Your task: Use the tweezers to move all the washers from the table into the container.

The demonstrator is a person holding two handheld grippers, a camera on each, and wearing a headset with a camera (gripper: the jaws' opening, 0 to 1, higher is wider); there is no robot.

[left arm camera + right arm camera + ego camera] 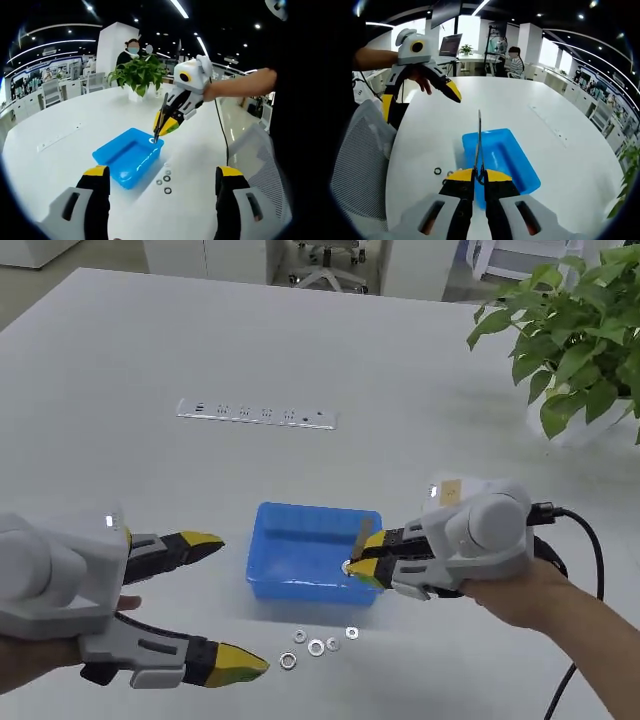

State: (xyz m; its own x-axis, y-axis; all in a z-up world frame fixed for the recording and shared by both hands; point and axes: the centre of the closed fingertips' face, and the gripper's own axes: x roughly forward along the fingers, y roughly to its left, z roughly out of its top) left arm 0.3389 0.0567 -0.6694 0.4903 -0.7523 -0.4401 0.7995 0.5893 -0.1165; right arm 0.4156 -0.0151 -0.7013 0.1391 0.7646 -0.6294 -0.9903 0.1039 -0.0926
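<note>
The right gripper (479, 175) had its two jaws pressed together, clamped on the tweezers (479, 140), which stood out straight ahead of the yellow tips. In the left gripper view the tweezers slanted down from that gripper, and a small pale ring, apparently one washer (152, 141), sat at their point. That point hung over the right end of the blue container (310, 520), just at its rim; whether it touched the rim could not be told.

The remaining washers (316, 646) lay in a loose cluster on the table (150, 360), just in front of the container and apart from it. Five could be counted in the head view.

The left gripper (225, 602) had its jaws spread wide apart, holding nothing. It hovered above the table to the left of the container and the loose washers, touching neither.

Farther back on the white table lay a flat white power strip (257, 413), well behind the container. A leafy green plant (580, 330) stood at the table's far right.
</note>
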